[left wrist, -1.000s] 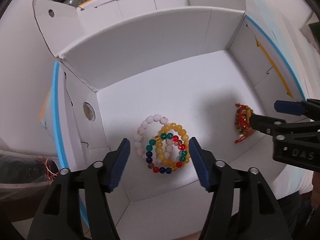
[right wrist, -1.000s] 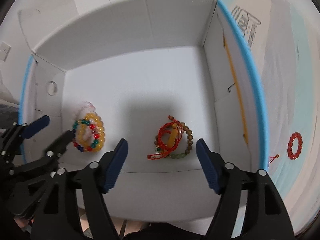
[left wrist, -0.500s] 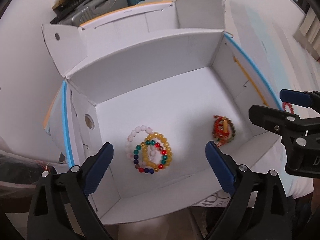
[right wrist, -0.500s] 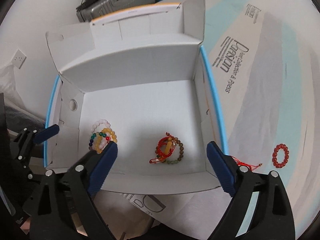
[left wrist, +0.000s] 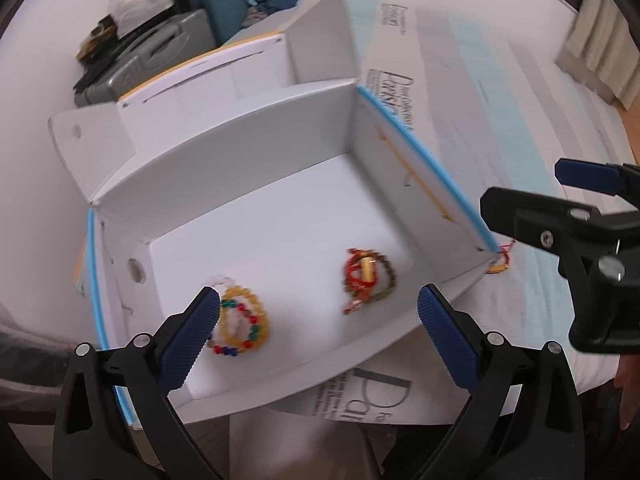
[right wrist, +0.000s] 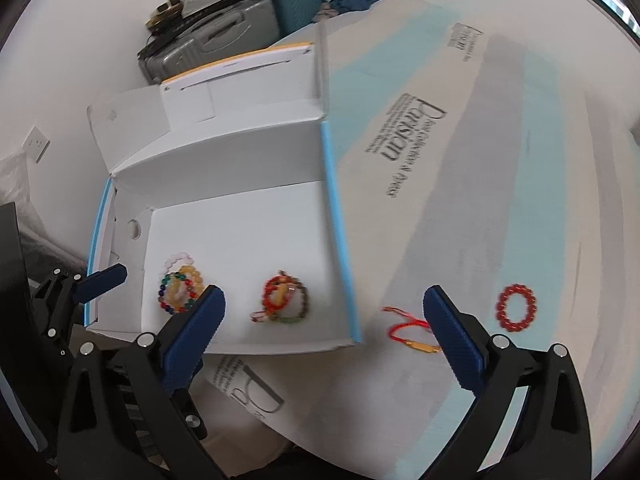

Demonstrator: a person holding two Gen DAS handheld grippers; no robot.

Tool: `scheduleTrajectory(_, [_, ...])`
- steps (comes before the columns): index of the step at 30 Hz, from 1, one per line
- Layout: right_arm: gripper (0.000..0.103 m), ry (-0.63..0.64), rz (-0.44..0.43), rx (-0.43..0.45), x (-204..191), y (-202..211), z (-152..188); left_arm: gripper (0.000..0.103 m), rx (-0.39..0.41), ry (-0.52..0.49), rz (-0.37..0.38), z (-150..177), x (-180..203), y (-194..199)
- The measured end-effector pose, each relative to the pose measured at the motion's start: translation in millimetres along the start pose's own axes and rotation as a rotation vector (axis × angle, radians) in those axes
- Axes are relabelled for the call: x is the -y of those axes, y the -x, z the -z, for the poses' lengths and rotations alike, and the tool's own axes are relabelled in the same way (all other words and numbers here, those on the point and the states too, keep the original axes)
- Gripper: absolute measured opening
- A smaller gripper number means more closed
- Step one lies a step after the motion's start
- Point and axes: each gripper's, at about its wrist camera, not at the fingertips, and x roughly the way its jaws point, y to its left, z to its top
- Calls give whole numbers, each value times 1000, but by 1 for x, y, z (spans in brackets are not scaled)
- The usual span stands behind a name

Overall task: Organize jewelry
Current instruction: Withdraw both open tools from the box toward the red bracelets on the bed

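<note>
Left gripper (left wrist: 318, 334): jaws spread wide, nothing held, hanging over the near wall of the white box (left wrist: 280, 168). Right gripper (right wrist: 320, 334): jaws also wide apart and empty, straddling the box's right near corner, one finger over the box floor, the other over the sheet outside it.

Inside the box, near-left corner: a stack of yellow and multicolour bead bracelets (left wrist: 240, 322) with a pale pink one under it, partly hidden behind the left gripper's left fingertip (left wrist: 192, 336). Right of the box's centre, by the near wall: a red cord and brown bead bundle (left wrist: 366, 278), apart from the first stack.

Outside the box, just past its right near corner: a red string bracelet with gold bar (right wrist: 412, 334) on the printed sheet (right wrist: 500, 160); the right gripper's right finger covers part of it. Farther right of the box: a red bead bracelet (right wrist: 516, 308), lying flat, nothing touching it.

The box's blue-edged right wall (right wrist: 338, 240) stands between the loose pieces and the box floor. Lid flaps stand up at the box's far side. Beyond the far side of the box: suitcases (right wrist: 224, 40) with clutter on top. Both views motion-blurred.
</note>
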Motion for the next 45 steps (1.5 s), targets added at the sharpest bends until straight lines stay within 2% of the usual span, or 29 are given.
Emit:
scheduleTrajectory(14, [95,-123,65,26,108,23,20,97,25,-130,72,-15,111,0])
scheduleTrajectory(26, [95,-236,110,-19,205,7,49,97,2,-246,142,-24,199,-27])
scheduleTrajectory(34, [95,-294,132,-78,251,-27,68,97,-43,-293,182,-25,229,-70])
scheduleTrajectory(39, [95,-312,126,-108,263,-54,74,97,-80,-302,178,-23,230,-100])
scheduleTrajectory(42, [95,-320,117,-127,264,-70,77,97,-65,-345,138,-21,234,-112])
scheduleTrajectory(45, [95,-325,107,-147,266,-88,81,96,-80,-339,141,-22,232,-125])
